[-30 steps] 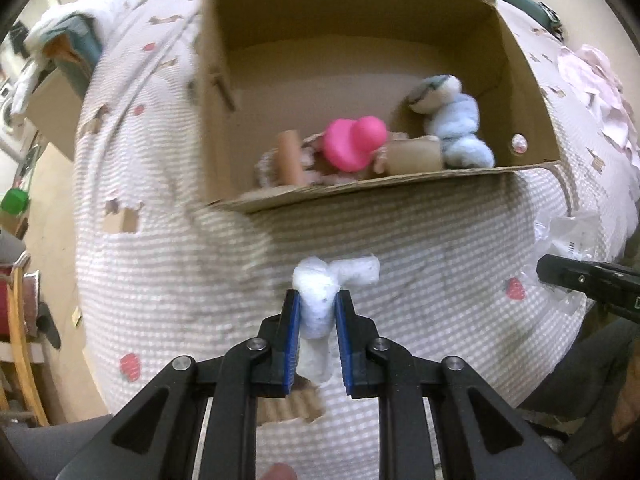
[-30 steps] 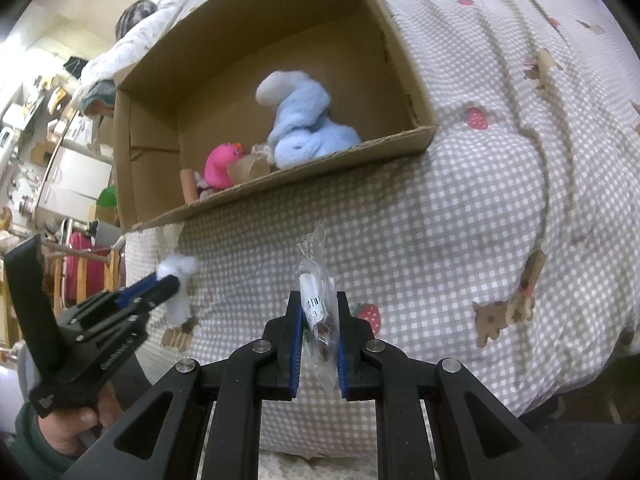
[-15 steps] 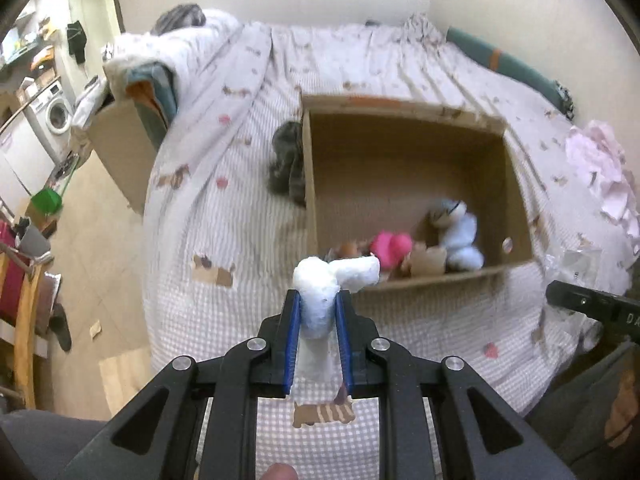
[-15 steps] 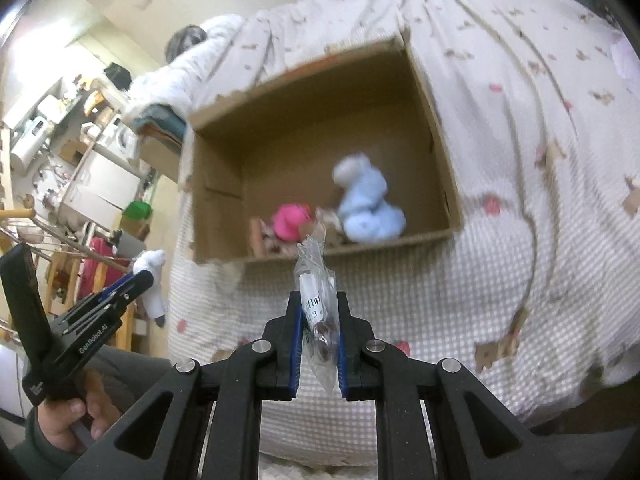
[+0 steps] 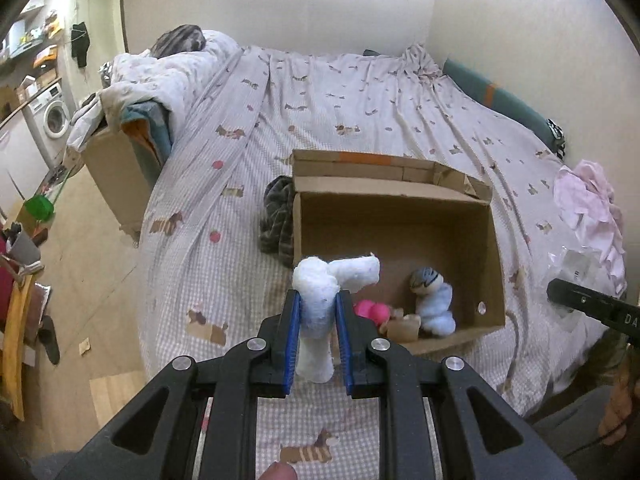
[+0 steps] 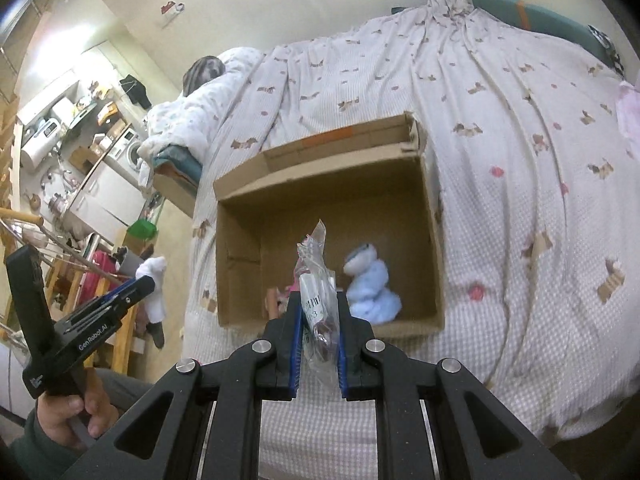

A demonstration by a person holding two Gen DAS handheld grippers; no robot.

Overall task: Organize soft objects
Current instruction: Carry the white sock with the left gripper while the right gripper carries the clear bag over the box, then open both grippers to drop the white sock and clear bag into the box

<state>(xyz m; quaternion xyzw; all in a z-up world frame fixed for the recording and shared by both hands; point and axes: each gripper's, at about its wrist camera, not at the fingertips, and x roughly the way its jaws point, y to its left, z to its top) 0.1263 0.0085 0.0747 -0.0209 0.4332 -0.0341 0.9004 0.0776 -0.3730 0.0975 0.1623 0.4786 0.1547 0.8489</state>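
Holding a white plush toy (image 5: 318,304) pinched between its blue pads, the left gripper (image 5: 316,312) hangs above the near edge of the checked bedspread (image 5: 224,184), with the open cardboard box (image 5: 494,240) ahead toward 1 o'clock. The right gripper (image 6: 319,320) is clamped on a clear plastic packet (image 6: 316,280) with a barcode label; the box (image 6: 240,208) sits straight ahead at 12 o'clock in that view, and the left gripper (image 6: 140,286) shows out at 9 o'clock, well apart.

Inside the box, crowded against its near wall, lie a light blue plush doll (image 5: 434,304), a pink plush (image 5: 372,310) and a tan piece (image 5: 404,326) I cannot identify. A dark striped cloth (image 5: 276,216) lies on the bedspread touching the box's left wall.

Both grippers look raised clear of the bed, so each item seems due to go into the box. The risks, as I judge them:

- The white toy is gripped at a narrow part with its bulk sticking out forward, so a quick swing could let it twist or slip free and drop on the bedspread short of the box.
- The packet is slick and floppy, gripped low; it may slide out or catch on the near box wall.
- The box stands on soft bedding, and a knock to its rim could tip or shift it.
- Both grippers heading for one opening could collide.
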